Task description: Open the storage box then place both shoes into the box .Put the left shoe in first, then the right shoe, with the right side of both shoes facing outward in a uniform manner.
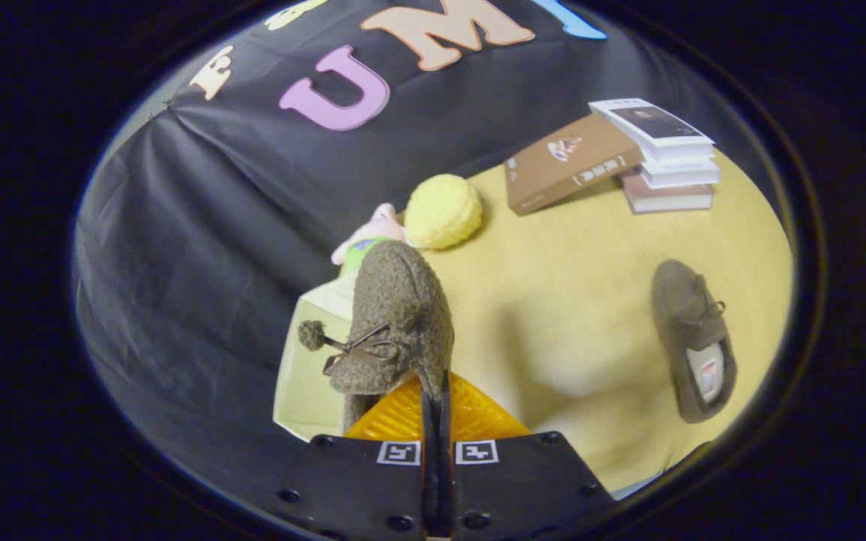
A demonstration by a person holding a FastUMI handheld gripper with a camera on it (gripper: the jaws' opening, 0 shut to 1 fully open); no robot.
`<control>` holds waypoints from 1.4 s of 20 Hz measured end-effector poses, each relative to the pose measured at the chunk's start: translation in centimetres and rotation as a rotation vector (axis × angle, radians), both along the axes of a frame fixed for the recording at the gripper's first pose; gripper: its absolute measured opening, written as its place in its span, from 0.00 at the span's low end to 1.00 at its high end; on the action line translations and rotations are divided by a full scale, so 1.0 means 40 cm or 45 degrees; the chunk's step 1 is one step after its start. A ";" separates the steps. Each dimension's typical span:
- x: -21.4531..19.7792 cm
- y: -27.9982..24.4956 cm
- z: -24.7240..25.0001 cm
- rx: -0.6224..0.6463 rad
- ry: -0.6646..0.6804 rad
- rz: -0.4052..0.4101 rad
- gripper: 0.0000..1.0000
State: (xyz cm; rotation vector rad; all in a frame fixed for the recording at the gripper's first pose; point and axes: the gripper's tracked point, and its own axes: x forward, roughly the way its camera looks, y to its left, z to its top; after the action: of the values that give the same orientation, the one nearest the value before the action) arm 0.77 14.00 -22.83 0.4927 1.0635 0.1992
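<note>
The held shoe (397,323), a brown fuzzy slipper with a small bow and a pom-pom on a cord, hangs toe-up just ahead of the gripper (437,398). The gripper's two fingers are drawn nearly together and pinch the rim of the shoe's heel opening between them, so the shoe is lifted clear of the counter (576,300). Whether this is the left or the right shoe cannot be told from here.

Directly under the held shoe sits the storage box (305,368), pale cream, with its near wall and a corner showing beside the shoe. An orange ribbed panel (470,413), which seems to belong to the box, lies just behind the fingers; whether it is a lid or a flap is not clear.

The other shoe (694,338), of the same brown fuzzy kind, lies flat on the yellow counter well apart from the box, off to the side, its opening and pale insole facing up.

Beyond the held shoe, near the cloth wall, rest a yellow knitted ball (443,210) and, just beside it, a pink and green soft toy (365,240), partly hidden by the shoe. Farther back stands a stack of books (670,161), with a brown book (568,161) leaning against it.
</note>
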 end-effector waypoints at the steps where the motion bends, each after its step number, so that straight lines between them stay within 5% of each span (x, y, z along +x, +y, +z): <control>1: 0.012 0.041 0.021 0.013 -0.015 0.016 0.03; 8: 0.059 0.293 0.018 0.034 -0.030 0.094 0.03; 14: 0.055 0.434 -0.131 -0.071 0.065 0.131 0.03; 28: 0.015 0.496 -0.387 -0.311 0.286 0.110 0.03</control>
State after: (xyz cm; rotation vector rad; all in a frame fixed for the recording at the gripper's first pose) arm 1.35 33.84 -38.30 0.2521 1.3104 0.0886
